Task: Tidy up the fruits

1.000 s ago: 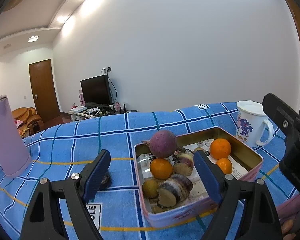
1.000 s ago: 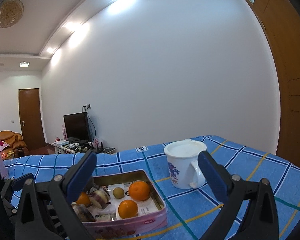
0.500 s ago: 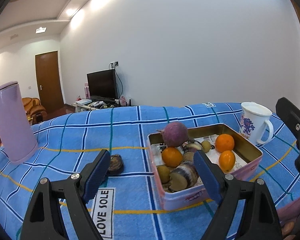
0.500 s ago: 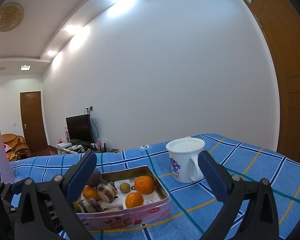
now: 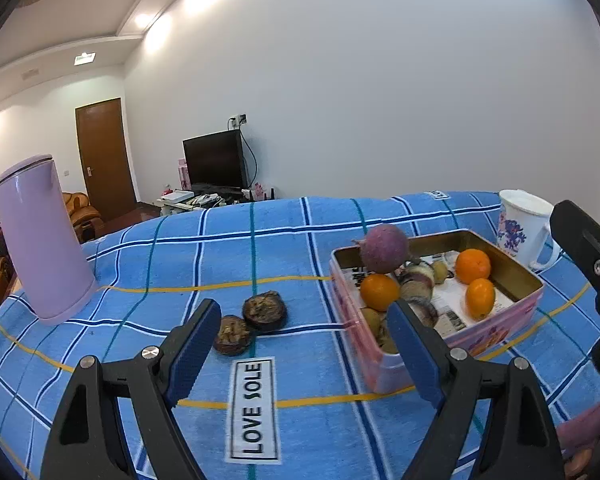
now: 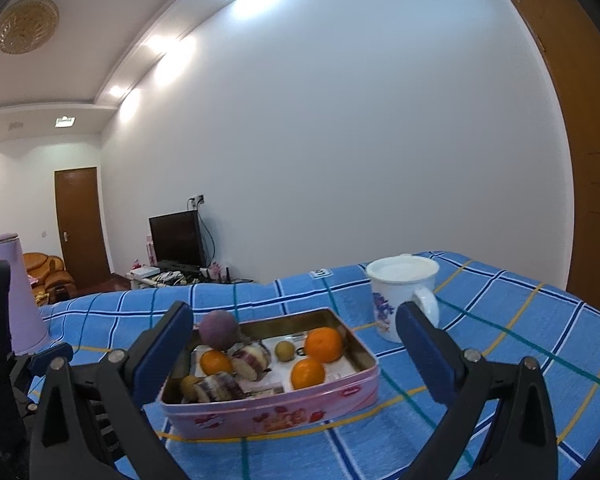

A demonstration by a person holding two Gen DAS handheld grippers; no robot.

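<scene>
A pink tin point(image 5: 528, 304) point(image 6: 284, 412) on the blue checked cloth holds oranges point(image 5: 474, 266) point(image 6: 323, 344), a purple round fruit point(image 5: 384, 248) point(image 6: 219, 329), striped cane pieces point(image 6: 252, 357) and small brownish fruits. Two dark wrinkled fruits point(image 5: 265, 311) point(image 5: 233, 334) lie on the cloth left of the tin. My left gripper point(image 5: 300, 354) is open and empty, just in front of these two fruits. My right gripper point(image 6: 294, 354) is open and empty, in front of the tin.
A lilac kettle point(image 5: 40, 236) stands at the far left of the table. A white mug with a blue print point(image 5: 520, 226) point(image 6: 400, 296) stands behind the tin on the right. A "LOVE SOLE" label point(image 5: 253, 408) is on the cloth.
The left gripper has swung left and back, bringing both dark fruits into view and the tin to its right. The right gripper has drawn slightly back from the tin. Both stay open.
</scene>
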